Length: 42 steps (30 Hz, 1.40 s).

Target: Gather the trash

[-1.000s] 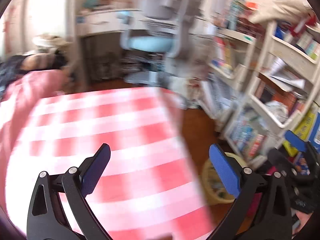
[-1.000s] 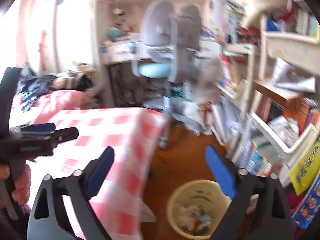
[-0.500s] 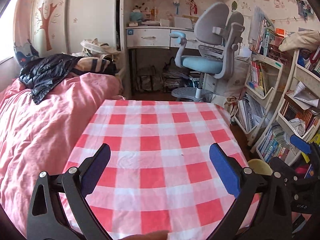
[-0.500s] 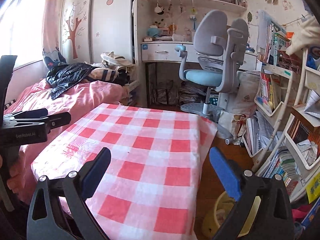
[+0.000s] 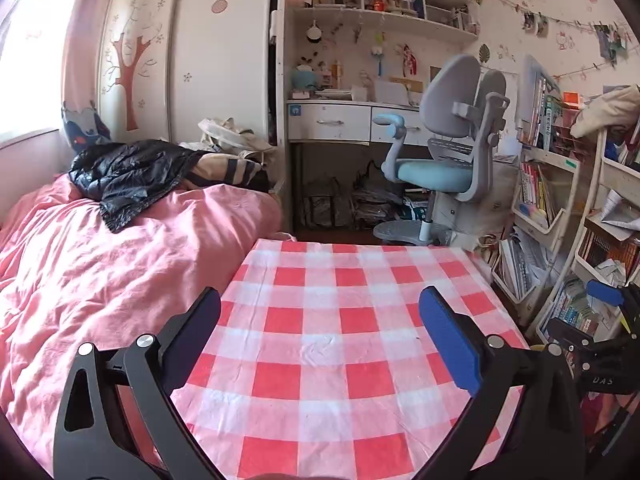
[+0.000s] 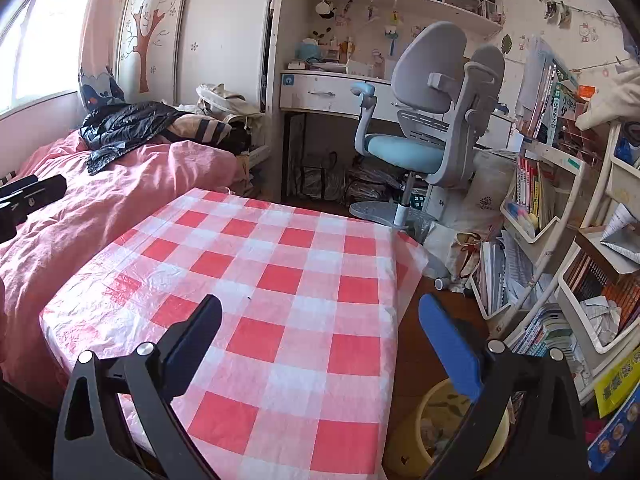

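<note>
- The bed with its rumpled pink cover (image 5: 100, 264) fills the left side of both views, and a shiny black jacket (image 5: 128, 172) lies heaped at its far end.
- The table under a red-and-white checked plastic cloth (image 5: 320, 344) stands just beside the bed; its top shows only the cloth, wrinkled near the middle.
- White bookshelves crammed with books and papers (image 6: 560, 220) line the right wall, well apart from the bed.
- A grey swivel chair with a light blue seat (image 5: 440, 168) stands beyond the table's far edge, in front of a white desk with drawers (image 5: 332, 122).
- The round pale yellow waste basket (image 6: 436, 424) sits on the wooden floor close to the table's near right corner, partly hidden behind the right tool's blue pad; crumpled scraps show inside it, too dim to identify.
- The left hand-held gripper (image 5: 320, 332) hovers over the near part of the table, its blue-padded fingers spread wide with nothing between them.
- The right hand-held gripper (image 6: 320, 336) hangs over the table's right edge, fingers likewise wide apart and holding nothing; in the left view it appears at the right margin (image 5: 600, 320).
</note>
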{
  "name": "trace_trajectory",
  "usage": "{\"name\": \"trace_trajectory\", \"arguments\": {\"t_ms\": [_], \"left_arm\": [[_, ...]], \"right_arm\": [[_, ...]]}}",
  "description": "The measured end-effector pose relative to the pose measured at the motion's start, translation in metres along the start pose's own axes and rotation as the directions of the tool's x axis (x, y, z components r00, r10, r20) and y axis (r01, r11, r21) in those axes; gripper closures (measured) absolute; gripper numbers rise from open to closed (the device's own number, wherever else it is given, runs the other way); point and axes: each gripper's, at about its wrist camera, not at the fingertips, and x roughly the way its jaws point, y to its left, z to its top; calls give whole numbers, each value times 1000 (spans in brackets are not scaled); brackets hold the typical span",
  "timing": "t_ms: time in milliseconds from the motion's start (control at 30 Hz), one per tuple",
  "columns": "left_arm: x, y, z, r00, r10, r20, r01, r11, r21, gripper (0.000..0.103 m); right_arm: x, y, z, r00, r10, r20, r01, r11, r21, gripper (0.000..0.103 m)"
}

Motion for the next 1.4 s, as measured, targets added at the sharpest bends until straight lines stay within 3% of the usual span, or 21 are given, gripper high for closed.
{"name": "trace_trajectory", "arguments": {"t_ms": [100, 200, 333, 433, 733, 1033, 1400], "left_arm": [[12, 3, -6, 992, 21, -122, -15, 999, 48, 7], [15, 14, -10, 987, 20, -157, -18, 1000, 18, 7], [13, 30, -14, 988, 57, -145, -61, 998, -27, 7], [10, 34, -16, 990, 48, -136, -55, 997, -47, 7], [15, 14, -25, 987, 92, -133, -88, 995, 35, 7], [29, 24, -29, 980, 66, -188, -80, 994, -68, 7], [25, 20, -27, 988, 15, -151, -28, 996, -86, 7]], "right_arm": [[1, 5, 1, 1000, -2, 1, 2, 1000, -24, 8], [1, 10, 2, 1000, 2, 6, -1, 999, -43, 8], [-1, 14, 4, 1000, 12, 18, -11, 999, -31, 8], [-6, 18, 5, 999, 14, 42, -13, 999, -32, 8], [-7, 22, 6, 998, 27, 51, -24, 998, -61, 8], [-5, 11, 1, 1000, 11, 22, -10, 999, -47, 8], [1, 23, 0, 1000, 27, -11, -28, 994, -109, 8]]}}
